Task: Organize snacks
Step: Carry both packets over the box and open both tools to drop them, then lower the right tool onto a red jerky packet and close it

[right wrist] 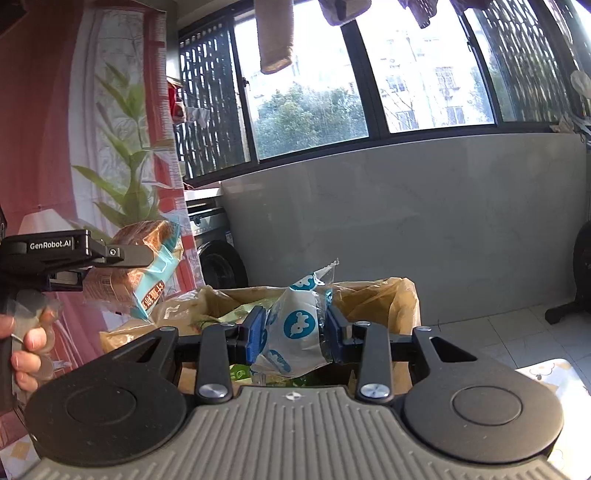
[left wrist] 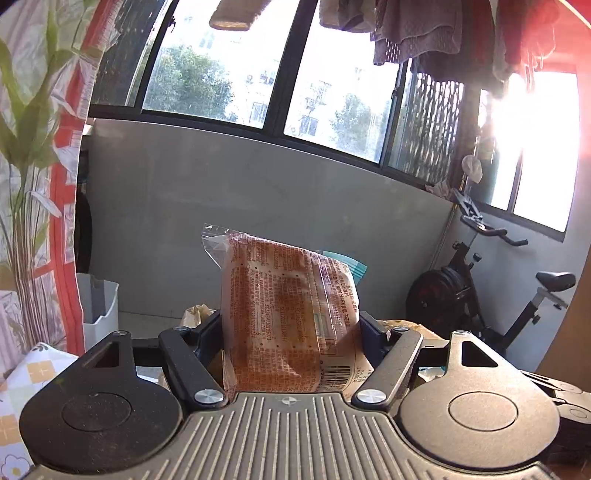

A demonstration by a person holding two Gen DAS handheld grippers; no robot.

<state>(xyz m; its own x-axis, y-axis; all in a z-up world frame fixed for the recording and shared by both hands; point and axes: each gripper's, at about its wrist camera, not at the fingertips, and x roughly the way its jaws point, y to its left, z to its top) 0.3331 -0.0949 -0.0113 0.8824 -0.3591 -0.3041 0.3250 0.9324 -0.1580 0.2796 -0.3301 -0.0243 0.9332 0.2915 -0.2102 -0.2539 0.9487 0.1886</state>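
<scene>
My left claw (left wrist: 291,328) pinches the bread pack (left wrist: 288,314), its base hidden; my right claw (right wrist: 295,332) clamps a blue-spotted packet (right wrist: 295,328) (contents unclear).

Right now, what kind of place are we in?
Probably an enclosed home balcony or sunroom: laundry hangs above wide windows, and an exercise bike stands in the corner.

Upright bread packet (left wrist: 291,317); crumpled white-blue snack packet (right wrist: 295,328), both jaw-clamped.
</scene>
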